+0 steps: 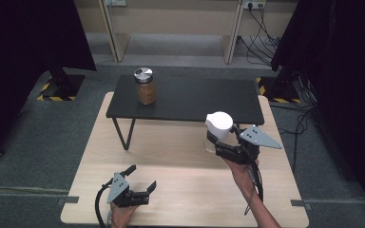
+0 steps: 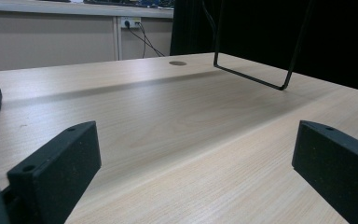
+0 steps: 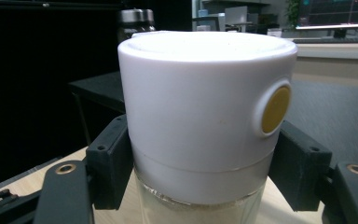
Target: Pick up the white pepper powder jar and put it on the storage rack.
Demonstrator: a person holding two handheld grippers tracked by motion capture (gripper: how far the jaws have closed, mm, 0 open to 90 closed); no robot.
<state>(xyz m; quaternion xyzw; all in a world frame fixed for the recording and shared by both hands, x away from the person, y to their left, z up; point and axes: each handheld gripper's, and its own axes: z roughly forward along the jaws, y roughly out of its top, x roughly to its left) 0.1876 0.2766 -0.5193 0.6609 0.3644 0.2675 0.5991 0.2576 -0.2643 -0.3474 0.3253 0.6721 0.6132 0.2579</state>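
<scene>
On the wooden table (image 1: pixel 180 156) stands a black shelf (image 1: pixel 195 97) bearing a lidded brown jar (image 1: pixel 145 86) at far left. The right gripper (image 1: pixel 218 141) is clamped on a white-lidded jar (image 3: pixel 205 112), lifted near the shelf's right end; placing it remains. The left gripper (image 1: pixel 141 178) rests near-left, jaws apart and empty.

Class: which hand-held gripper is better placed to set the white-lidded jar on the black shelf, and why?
Right. The right hand-held gripper is shut on the jar, beside the shelf. The left hand-held gripper is open and holds nothing, low at the table's near edge.
</scene>
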